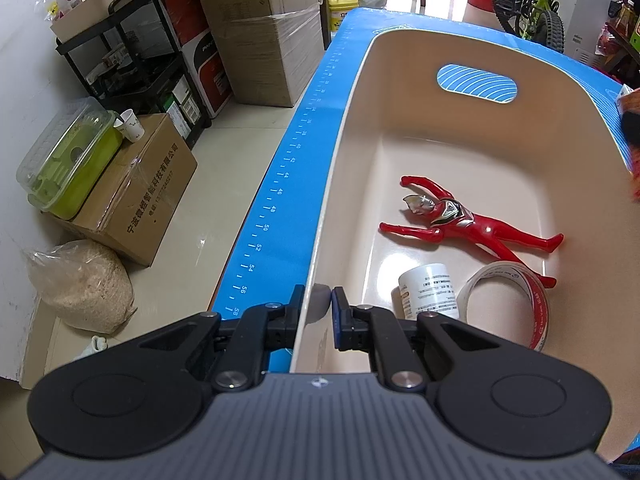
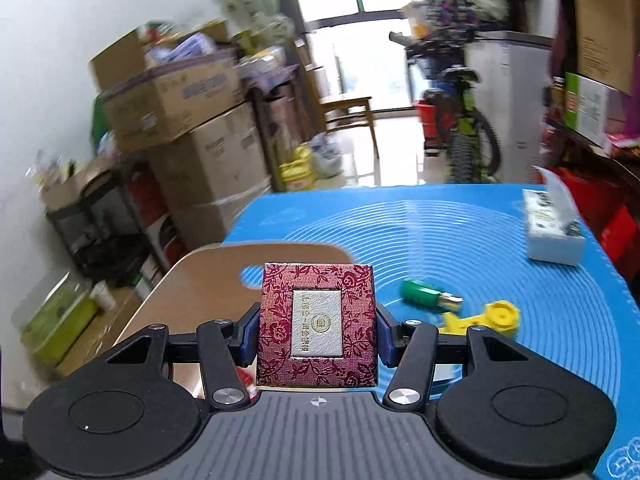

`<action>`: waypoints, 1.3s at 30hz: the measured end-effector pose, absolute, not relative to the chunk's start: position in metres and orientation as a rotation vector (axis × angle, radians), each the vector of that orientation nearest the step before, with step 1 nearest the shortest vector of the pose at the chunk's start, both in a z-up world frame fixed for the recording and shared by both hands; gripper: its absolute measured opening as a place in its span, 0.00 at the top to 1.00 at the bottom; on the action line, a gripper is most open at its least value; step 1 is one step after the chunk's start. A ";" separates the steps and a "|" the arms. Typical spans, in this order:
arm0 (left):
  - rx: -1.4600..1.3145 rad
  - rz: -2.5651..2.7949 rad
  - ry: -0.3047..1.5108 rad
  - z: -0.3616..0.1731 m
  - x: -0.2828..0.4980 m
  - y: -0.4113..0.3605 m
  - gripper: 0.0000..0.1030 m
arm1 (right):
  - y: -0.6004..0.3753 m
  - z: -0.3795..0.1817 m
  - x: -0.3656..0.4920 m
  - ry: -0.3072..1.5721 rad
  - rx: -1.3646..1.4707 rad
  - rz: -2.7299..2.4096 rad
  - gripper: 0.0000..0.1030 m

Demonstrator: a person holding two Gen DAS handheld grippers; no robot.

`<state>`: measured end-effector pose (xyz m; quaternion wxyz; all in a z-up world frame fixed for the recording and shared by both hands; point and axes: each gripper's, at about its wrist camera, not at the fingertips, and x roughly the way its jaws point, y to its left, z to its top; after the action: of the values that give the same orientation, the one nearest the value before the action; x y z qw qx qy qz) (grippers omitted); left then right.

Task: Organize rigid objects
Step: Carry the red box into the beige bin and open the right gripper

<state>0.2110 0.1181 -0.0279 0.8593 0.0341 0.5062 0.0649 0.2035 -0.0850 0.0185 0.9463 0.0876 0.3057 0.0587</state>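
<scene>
- While its two fingers pinch the near left wall of the cream plastic basin (image 1: 352,92), one outside and one inside, the left gripper (image 1: 318,304) is narrowed onto that rim.
- Inside the basin, by its near end, a white cylindrical bottle (image 1: 430,290) lies on its side just beside a roll of clear tape (image 1: 516,284).
- Beyond them a red and silver hero figure (image 1: 460,222) lies flat on the basin floor, one leg reaching under the tape roll.
- At the basin's far end a handle slot shows the mat through it.
- Clamped between the right gripper's (image 2: 318,328) blue pads is a maroon floral box (image 2: 318,326) with a silver label, held above the basin's far rim.
- On the blue silicone mat (image 2: 460,232), right of the box, a green cylindrical piece (image 2: 422,292) and a yellow plastic part (image 2: 486,318) lie near each other; both are blurred.
- Toward the mat's far right corner sits a white box (image 2: 554,232).
- Left of the surface, on the pale tiled floor, stand a cardboard box (image 1: 136,196) carrying a green container with a clear lid (image 1: 68,156), a bag of grain (image 1: 82,284) and a black shelf cart (image 1: 132,60).
- Farther back are stacked cartons (image 2: 192,120), a wooden chair, a green bicycle (image 2: 466,128) and a bright window.
</scene>
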 end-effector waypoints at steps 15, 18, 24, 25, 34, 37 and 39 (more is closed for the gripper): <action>0.083 0.136 1.059 -0.028 0.211 0.117 0.86 | -0.011 -0.025 0.208 0.809 -0.125 0.278 0.42; 0.085 0.136 1.058 -0.028 0.211 0.117 0.86 | -0.009 -0.026 0.207 0.811 -0.145 0.290 0.43; 0.088 0.137 1.059 -0.028 0.210 0.116 0.86 | -0.013 -0.022 0.205 0.821 -0.117 0.317 0.36; 0.086 0.137 1.059 -0.028 0.210 0.116 0.86 | -0.014 -0.022 0.205 0.818 -0.115 0.318 0.34; 0.087 0.137 1.059 -0.027 0.209 0.117 0.86 | -0.055 0.005 0.205 0.730 0.037 0.248 0.28; 0.088 0.138 1.059 -0.028 0.209 0.117 0.86 | -0.075 0.015 0.205 0.693 0.079 0.213 0.24; 0.086 0.137 1.059 -0.028 0.209 0.117 0.85 | -0.090 0.018 0.209 0.680 0.096 0.182 0.24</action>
<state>0.2088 0.1166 -0.0278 0.8600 0.0410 0.5045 0.0652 0.2087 -0.0905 0.0181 0.9375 0.0469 0.3330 0.0889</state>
